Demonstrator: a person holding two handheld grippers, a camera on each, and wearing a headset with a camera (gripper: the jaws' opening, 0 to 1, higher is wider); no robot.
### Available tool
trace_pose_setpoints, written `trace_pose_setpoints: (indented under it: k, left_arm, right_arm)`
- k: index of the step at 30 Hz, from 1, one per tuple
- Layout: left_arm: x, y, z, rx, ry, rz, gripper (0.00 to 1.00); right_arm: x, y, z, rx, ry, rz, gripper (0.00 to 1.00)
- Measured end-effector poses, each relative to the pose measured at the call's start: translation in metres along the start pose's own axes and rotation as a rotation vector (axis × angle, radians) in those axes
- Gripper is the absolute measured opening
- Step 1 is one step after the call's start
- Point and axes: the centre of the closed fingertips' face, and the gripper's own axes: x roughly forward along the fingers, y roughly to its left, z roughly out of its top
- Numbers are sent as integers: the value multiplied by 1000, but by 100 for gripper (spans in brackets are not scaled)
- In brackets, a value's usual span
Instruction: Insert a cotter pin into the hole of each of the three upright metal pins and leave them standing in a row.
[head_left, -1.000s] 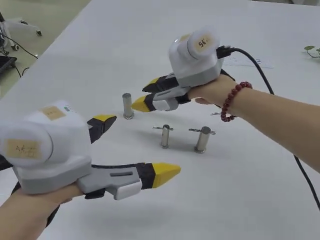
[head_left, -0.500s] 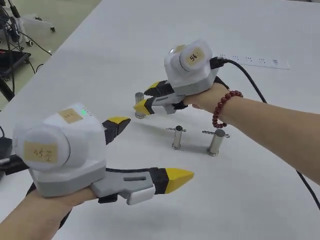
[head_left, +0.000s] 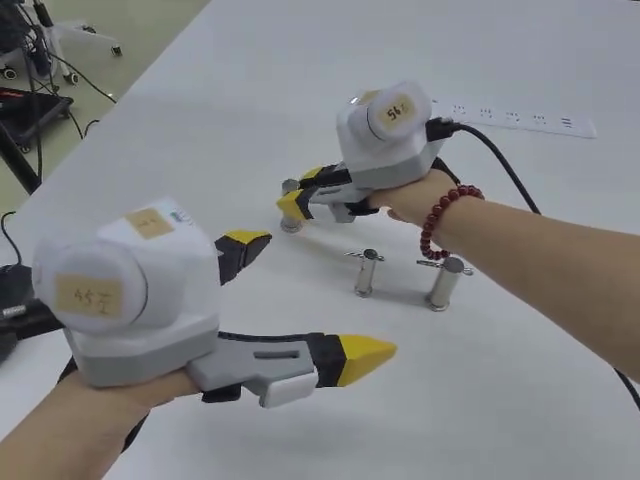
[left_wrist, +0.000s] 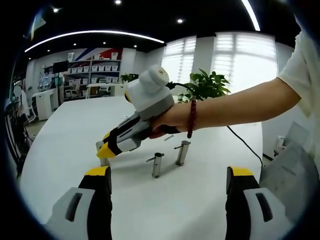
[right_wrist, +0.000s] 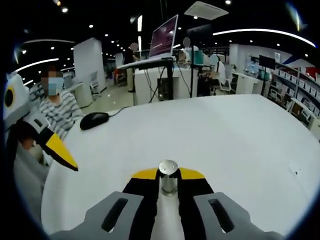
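Upright metal pin (right_wrist: 168, 177) clamped between the yellow tips of the right claw (head_left: 293, 205), jaws pressed to its sides — its round top shows just above them. Behind that claw's tips, beside the wrist with the bead bracelet (head_left: 437, 214), stand a middle pin (head_left: 366, 273) and an end pin (head_left: 443, 284), each with a cotter pin (head_left: 364, 255) across its top. The left claw (head_left: 305, 295) is spread wide, gripping nothing — the row of pins lies ahead of its jaws, well apart from them. A power strip (head_left: 520, 118) lies beyond the right claw on the white workbench (head_left: 250, 100).
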Motion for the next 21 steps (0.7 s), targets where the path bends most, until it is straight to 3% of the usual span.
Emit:
trace_pose_setpoints:
  k: [7,12,21]
  left_arm:
    - [-4,-1,6,4,-13,-1,95]
    - [-5,0,6,16,-7,4,94]
    - [-13,0,6,37,-1,17,93]
  right_arm:
    - [-2,5,-1,4,16,13,13]
    - [-3,9,0,-33,33,16,13]
    - [-11,28,0,-56,50,57,13]
